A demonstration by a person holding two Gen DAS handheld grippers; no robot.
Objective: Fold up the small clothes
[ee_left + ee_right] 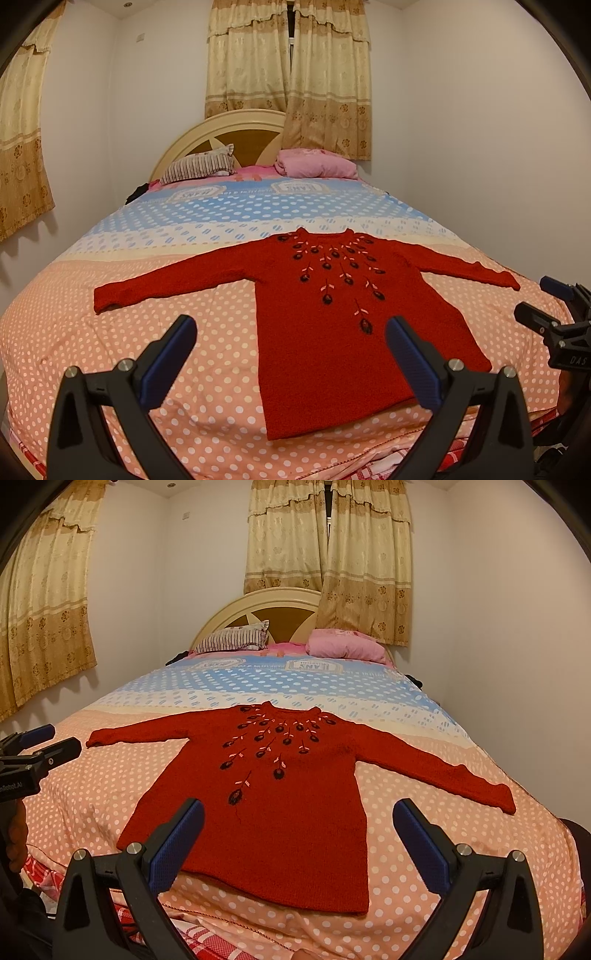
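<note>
Sweater (332, 332) lies flat and face up on the bed (110, 350), near the foot edge, hem toward me and collar toward the headboard (221, 129), so its long axis runs straight away from both sets of fingers. Both sleeves are spread out toward the side edges of the bed.

My left gripper (290, 354) hovers above the hem's left part, jaws spread wide and holding nothing. My right gripper (298, 834) hangs over the hem's right part, likewise wide open and empty. Neither pad touches the knit as far as I can tell.

Each sleeve falls to the gripper on its own side: the left cuff (107, 299) lies well off to the left of my left fingers, and the right cuff (498, 797) sits closer in, just beyond my right fingers. I judge the right arm has the shorter reach, so a sleeve fold could begin there.

Nothing lies on the bedcover between the fingers and the sweater. Pillows (199, 166) sit far off at the head end, and curtains (288, 74) hang behind, well clear.
</note>
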